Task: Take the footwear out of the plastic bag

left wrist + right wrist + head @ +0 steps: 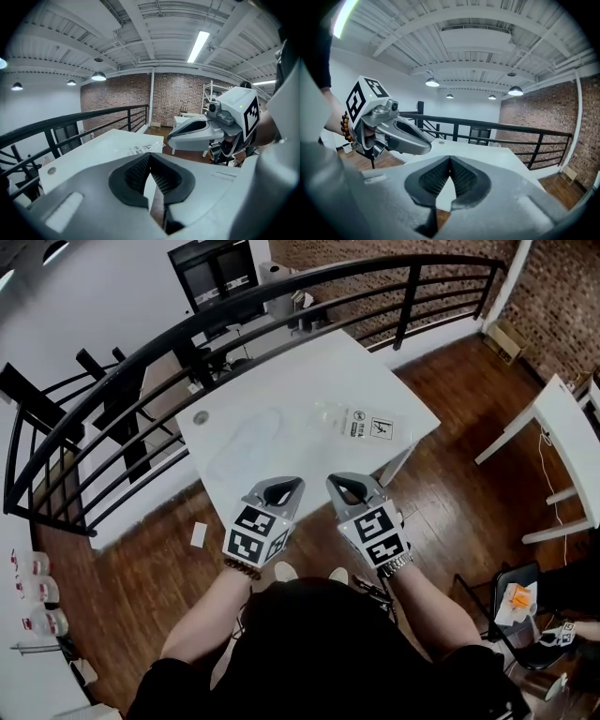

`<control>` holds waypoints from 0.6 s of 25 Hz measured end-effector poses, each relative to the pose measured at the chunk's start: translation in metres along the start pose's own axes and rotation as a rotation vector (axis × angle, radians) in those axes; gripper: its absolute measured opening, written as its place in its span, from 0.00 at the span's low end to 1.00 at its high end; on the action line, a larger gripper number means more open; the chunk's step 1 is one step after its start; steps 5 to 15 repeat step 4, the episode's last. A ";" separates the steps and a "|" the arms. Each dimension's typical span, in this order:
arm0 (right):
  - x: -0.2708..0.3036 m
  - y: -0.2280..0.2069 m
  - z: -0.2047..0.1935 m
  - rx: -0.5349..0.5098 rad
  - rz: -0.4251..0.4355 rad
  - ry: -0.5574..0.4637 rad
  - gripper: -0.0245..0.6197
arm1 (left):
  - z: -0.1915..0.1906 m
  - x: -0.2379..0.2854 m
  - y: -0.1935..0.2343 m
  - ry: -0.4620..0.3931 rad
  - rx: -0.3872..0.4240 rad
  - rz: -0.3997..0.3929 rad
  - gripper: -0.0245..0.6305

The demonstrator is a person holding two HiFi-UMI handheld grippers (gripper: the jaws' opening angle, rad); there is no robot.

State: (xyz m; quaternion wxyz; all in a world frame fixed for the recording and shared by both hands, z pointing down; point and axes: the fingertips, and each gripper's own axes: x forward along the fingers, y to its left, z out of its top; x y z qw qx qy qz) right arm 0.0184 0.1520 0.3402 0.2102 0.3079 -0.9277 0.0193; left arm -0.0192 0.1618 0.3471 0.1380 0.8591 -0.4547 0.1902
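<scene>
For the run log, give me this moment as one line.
left gripper: shut, empty | right gripper: shut, empty | plastic bag: lying on white table, untouched | footwear: cannot make out

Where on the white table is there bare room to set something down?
Bare: the table's far corner beside the railing, and the left corner around the round grommet. Taken: the right middle, where the plastic bag lies. A faint clear shape left of it may be more plastic.
</scene>
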 end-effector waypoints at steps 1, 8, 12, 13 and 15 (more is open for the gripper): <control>-0.002 -0.001 -0.002 0.001 0.001 -0.001 0.03 | 0.000 0.000 -0.003 0.001 0.002 0.003 0.06; -0.007 0.001 -0.010 0.007 0.009 0.005 0.02 | -0.005 0.000 -0.015 0.008 -0.001 0.008 0.06; -0.007 0.001 -0.010 0.007 0.009 0.005 0.02 | -0.005 0.000 -0.015 0.008 -0.001 0.008 0.06; -0.007 0.001 -0.010 0.007 0.009 0.005 0.02 | -0.005 0.000 -0.015 0.008 -0.001 0.008 0.06; -0.007 0.001 -0.010 0.007 0.009 0.005 0.02 | -0.005 0.000 -0.015 0.008 -0.001 0.008 0.06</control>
